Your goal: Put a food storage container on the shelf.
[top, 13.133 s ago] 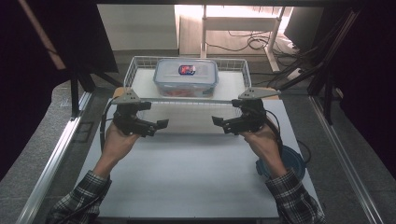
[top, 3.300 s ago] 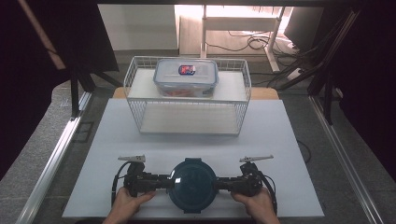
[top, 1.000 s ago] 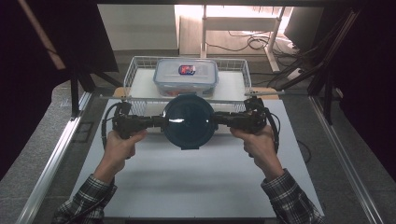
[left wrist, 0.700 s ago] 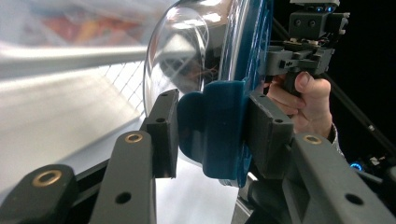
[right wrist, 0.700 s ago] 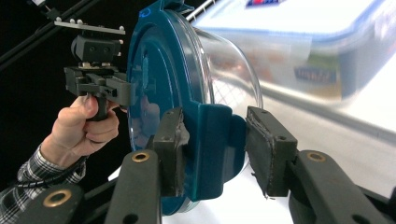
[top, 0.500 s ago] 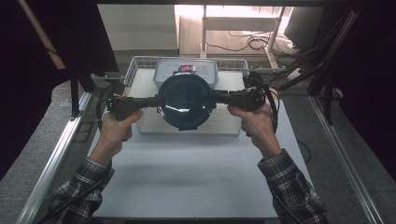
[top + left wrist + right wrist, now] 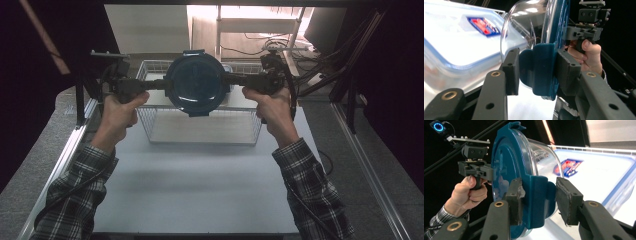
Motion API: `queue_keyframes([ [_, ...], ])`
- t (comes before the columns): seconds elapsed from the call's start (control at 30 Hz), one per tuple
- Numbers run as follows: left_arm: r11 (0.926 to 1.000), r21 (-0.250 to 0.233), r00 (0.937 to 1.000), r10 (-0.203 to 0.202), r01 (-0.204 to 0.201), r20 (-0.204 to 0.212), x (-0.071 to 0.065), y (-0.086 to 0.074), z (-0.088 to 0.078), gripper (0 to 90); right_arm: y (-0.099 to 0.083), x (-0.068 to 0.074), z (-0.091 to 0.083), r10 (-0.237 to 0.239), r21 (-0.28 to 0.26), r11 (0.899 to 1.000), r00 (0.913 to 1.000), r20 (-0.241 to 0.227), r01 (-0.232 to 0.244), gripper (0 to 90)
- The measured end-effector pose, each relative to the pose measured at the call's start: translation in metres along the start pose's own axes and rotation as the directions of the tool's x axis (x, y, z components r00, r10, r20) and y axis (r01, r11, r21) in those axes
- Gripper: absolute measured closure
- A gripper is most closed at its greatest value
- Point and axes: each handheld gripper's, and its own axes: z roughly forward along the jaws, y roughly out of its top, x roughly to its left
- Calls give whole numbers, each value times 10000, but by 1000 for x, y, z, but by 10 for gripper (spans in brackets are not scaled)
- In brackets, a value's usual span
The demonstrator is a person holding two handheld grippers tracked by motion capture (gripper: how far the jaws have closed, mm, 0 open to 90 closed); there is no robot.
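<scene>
Round container [image 7: 195, 84]: clear bowl, teal lid, held above the far wire basket [image 7: 200, 131]; no writing readable
Left claw [image 7: 535, 71]: clamped on its left lid tab
Right claw [image 7: 537, 202]: clamped on its right tab
Box [image 7: 599, 173]: red-blue label, text illegible

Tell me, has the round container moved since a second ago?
Yes. The round container has risen and gone farther from the person: it was before the basket, now it hangs over it.
</scene>
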Motion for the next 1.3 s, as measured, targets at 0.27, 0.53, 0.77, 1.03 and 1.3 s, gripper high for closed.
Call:
queue_keyframes([
  [0.27,9999,-60,9999,-121,121,-14,8,19,2,580,19,-8,7,38,-181,9998,10000,86,-36,577],
  [0.53,9998,-124,9995,-179,176,-243,13,35,4,579,32,-17,15,150,-321,9994,9998,135,-145,571],
  [0.77,9996,-149,9990,-251,246,-376,21,44,7,578,39,-25,21,354,-406,9986,9992,197,-346,568],
  [1.03,9992,-196,9984,-344,336,-447,30,49,11,575,42,-36,27,638,-454,9970,9978,190,-628,567],
  [1.3,9996,-297,9981,-37,19,-622,33,51,13,560,45,-36,29,582,-479,9973,9974,430,-561,561],
])
